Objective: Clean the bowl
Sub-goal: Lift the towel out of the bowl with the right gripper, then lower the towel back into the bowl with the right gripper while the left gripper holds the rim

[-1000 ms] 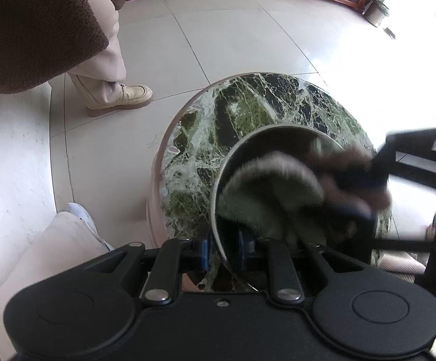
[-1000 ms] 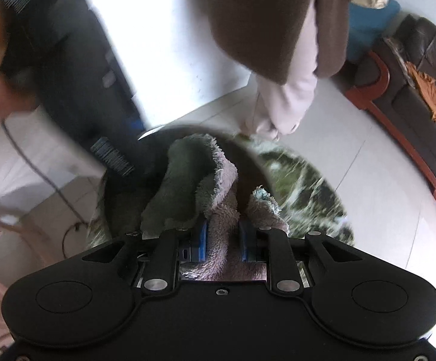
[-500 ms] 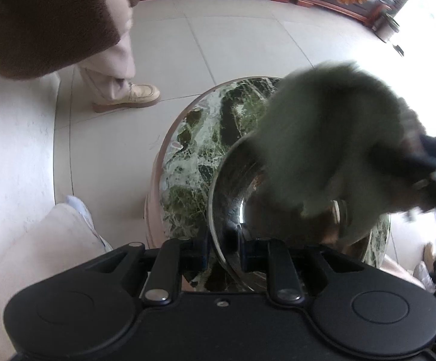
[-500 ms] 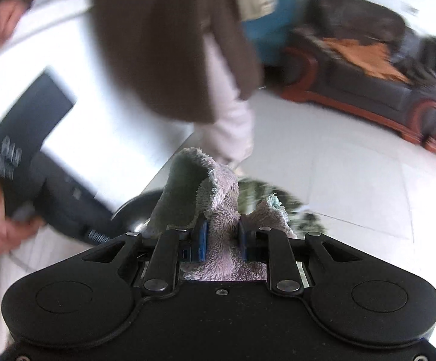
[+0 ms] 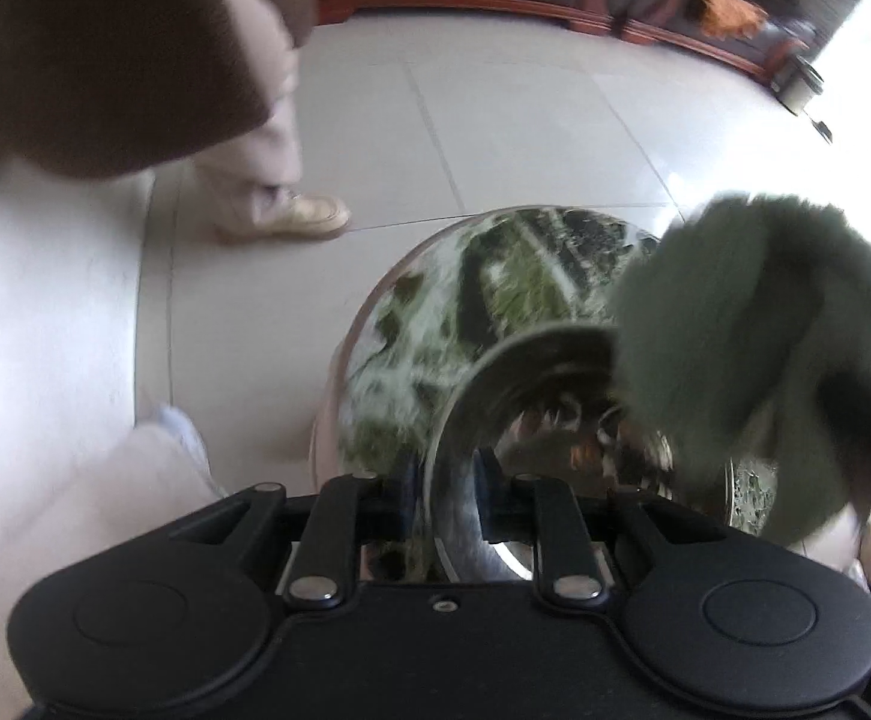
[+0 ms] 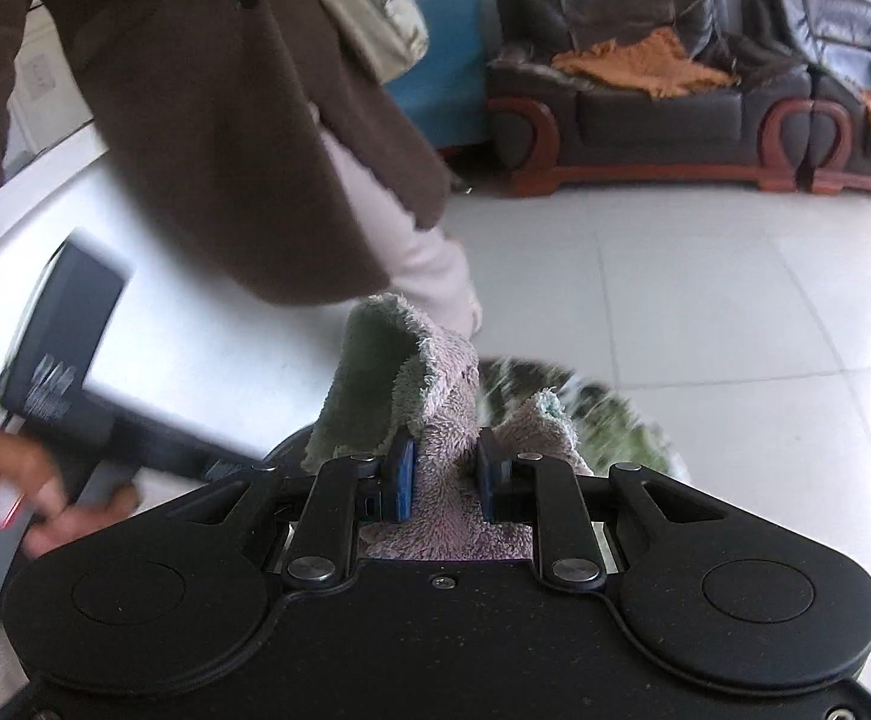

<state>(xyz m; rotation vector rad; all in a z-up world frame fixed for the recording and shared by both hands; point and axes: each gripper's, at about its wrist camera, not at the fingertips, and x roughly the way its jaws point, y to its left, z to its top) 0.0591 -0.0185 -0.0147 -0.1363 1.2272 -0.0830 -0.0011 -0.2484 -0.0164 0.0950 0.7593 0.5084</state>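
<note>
- My left gripper (image 5: 444,480) pinches the near rim of the bowl (image 5: 531,372), one finger outside the wall and one inside, and holds it tilted up on edge over the table (image 5: 435,312).
- The bowl is shiny steel; its inside shows only blurred reflections, and I see no food or water in it.
- The table under it is round, with a green, white-veined marble top.
- My right gripper (image 6: 444,480) is clamped on the cloth (image 6: 435,420), its blue pads pressed into a thick fold of pinkish-grey terry.
- From the right wrist view, one flap of the cloth stands up past the left finger, its inner side greenish; a smaller flap curls up by the right finger.
- In the left wrist view the cloth (image 5: 753,360) is a blurred green bunch at the bowl's far right rim, covering that edge; whether it touches the metal I cannot tell.
- The table's edge (image 6: 603,414) shows just beyond the cloth in the right view.
- At the left of that view my hand (image 6: 9,492) grips the handle of the left gripper.
- A bystander in a brown coat (image 6: 195,90) stands near the table, a pale shoe (image 5: 297,219) on the tiled floor (image 6: 705,300).
- A dark leather sofa (image 6: 645,78) with orange throws stands along the far wall.
</note>
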